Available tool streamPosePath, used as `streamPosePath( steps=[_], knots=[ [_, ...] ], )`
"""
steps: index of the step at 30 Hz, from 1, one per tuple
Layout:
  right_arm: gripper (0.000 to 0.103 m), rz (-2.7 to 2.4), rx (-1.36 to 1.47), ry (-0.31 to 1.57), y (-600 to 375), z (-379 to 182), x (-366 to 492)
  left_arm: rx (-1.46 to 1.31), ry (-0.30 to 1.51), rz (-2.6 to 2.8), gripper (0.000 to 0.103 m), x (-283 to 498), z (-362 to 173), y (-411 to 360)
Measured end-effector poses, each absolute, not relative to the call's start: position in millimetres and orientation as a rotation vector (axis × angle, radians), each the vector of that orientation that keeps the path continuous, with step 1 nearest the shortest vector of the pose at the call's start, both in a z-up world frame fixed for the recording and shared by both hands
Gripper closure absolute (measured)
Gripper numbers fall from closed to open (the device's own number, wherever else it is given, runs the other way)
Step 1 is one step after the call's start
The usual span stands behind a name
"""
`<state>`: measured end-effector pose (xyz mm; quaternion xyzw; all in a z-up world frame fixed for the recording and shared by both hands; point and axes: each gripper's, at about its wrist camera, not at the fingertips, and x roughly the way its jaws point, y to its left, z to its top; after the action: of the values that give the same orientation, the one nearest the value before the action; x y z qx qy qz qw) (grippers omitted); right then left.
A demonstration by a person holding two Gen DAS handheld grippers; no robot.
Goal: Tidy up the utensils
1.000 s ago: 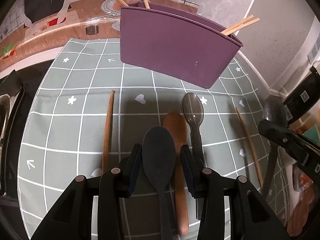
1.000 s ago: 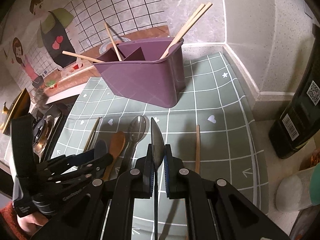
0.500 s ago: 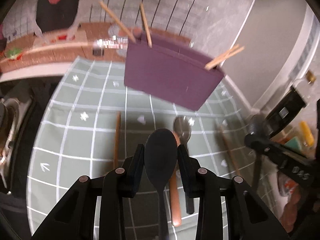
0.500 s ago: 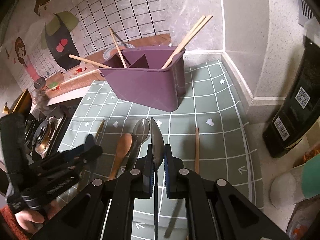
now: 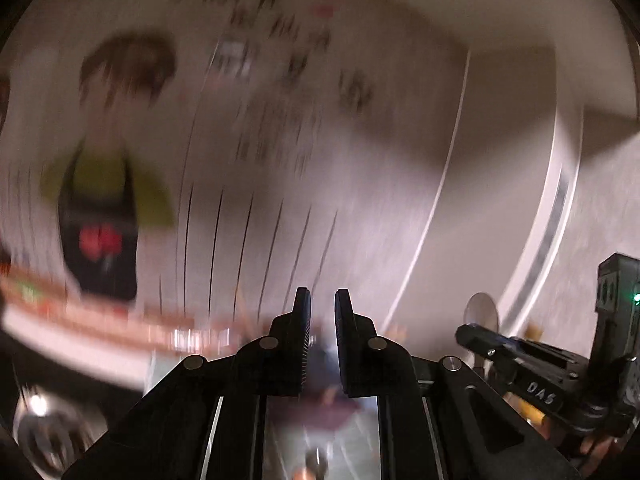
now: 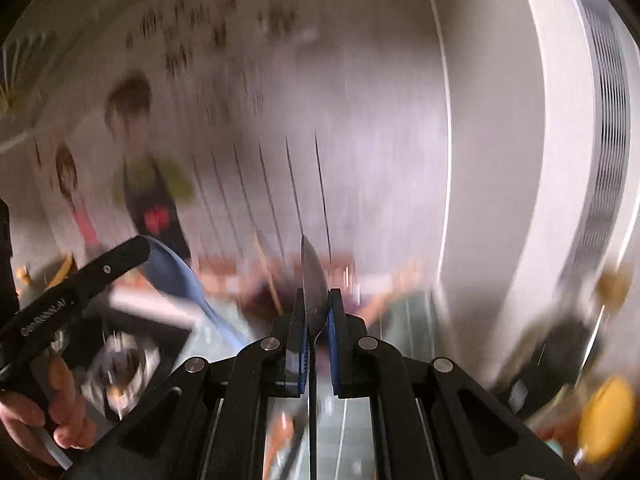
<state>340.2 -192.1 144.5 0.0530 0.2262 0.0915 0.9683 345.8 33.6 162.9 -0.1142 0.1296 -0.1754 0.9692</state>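
Mostly we are looking at a room smeared by motion blur. A pale wall (image 5: 360, 160) with thin dark grid lines is filling both views, and a cartoon mural (image 5: 104, 200) of a figure in a dark apron is showing on its left part. A white slotted panel (image 6: 600, 160) is curving down the right edge of the right wrist view. Low in that view, the green checked mat (image 6: 404, 308) on the table is peeking through, with the purple utensil holder (image 6: 264, 300) standing on it and chopsticks (image 6: 268, 272) leaning out of it, all blurred.

The right tongs (image 6: 316, 292) are clamping a grey spoon (image 6: 312, 272) by its neck; it is standing edge-on, bowl upward, well above the table.

The left tongs (image 5: 322, 292) have just been closing, and only a narrow gap is showing between their tips. From the right wrist view, a dark blue spoon (image 6: 176, 268) is slanting down from those tongs, apparently pinched there. A person's hand (image 6: 40, 420) is gripping their handle.
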Motion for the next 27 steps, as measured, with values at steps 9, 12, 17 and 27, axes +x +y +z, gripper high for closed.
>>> streamPosePath(
  steps=[9,12,17,27],
  knots=[
    [0.095,0.150,0.038,0.317,-187,197,367,-0.250,0.359,-0.385,0.096,387,161,50],
    [0.095,0.142,0.028,0.365,-187,179,372,-0.267,0.457,-0.376,0.096,393,126,51],
    [0.095,0.129,0.047,0.441,-195,147,369,-0.286,0.571,-0.369,0.095,389,77,46],
    [0.095,0.138,0.093,0.563,-214,89,348,-0.317,0.784,-0.426,0.080,354,-3,14]
  ],
)
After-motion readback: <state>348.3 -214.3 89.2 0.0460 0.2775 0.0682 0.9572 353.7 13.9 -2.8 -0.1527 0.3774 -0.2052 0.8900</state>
